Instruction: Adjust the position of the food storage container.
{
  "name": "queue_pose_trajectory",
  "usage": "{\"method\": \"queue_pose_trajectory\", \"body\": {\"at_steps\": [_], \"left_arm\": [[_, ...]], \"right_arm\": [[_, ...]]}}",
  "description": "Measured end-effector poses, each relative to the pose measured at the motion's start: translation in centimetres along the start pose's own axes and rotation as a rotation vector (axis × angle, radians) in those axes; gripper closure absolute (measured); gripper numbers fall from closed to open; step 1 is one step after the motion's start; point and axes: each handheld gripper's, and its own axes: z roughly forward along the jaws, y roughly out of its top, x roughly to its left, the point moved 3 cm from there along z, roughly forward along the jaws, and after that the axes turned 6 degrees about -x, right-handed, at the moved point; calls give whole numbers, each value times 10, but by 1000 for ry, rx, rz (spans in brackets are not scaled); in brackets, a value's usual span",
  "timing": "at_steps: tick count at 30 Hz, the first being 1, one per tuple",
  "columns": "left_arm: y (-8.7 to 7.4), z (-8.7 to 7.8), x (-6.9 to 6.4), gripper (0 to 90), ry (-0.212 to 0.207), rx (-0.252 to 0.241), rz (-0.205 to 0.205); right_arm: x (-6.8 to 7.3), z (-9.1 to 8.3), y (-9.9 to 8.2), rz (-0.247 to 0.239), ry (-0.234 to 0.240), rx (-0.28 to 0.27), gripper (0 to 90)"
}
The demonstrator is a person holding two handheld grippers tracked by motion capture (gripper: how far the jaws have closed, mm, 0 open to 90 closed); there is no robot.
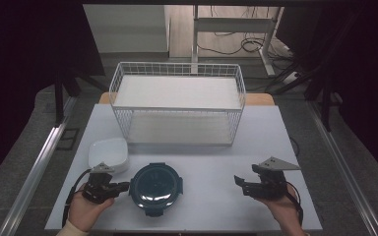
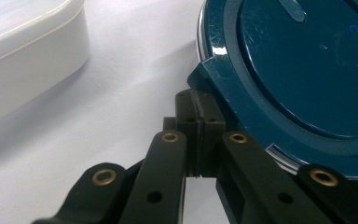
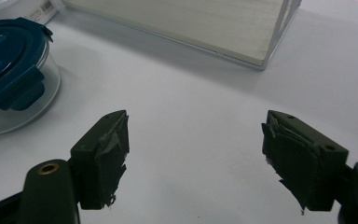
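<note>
The left claw was closed, its jaws pressed together at a side latch of the round container with the blue lid, near the counter's near edge, probably to work that latch. Its contents were hidden. The right claw waited open, holding nothing. The wire basket farther away looked empty.

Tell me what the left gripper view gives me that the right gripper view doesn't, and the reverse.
Left gripper view: the left gripper closed, its fingers right at the edge of the blue lid, plus the side of the white container.

Right gripper view: the right gripper open over bare table with nothing between its fingers, the wire basket's corner, and the clear glass bowl under the lid with a side clasp.

Both: the blue-lidded bowl and the white tabletop.
</note>
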Motion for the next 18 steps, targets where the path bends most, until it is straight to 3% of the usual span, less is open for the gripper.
{"method": "queue_pose_trajectory", "body": {"at_steps": [7, 18], "left_arm": [[-1, 0, -3, 900, 12, -8, -4], [2, 4, -9, 900, -4, -24, -7]], "right_arm": [[4, 1, 1, -9, 6, 1, 225], [3, 2, 0, -5, 2, 2, 222]]}}
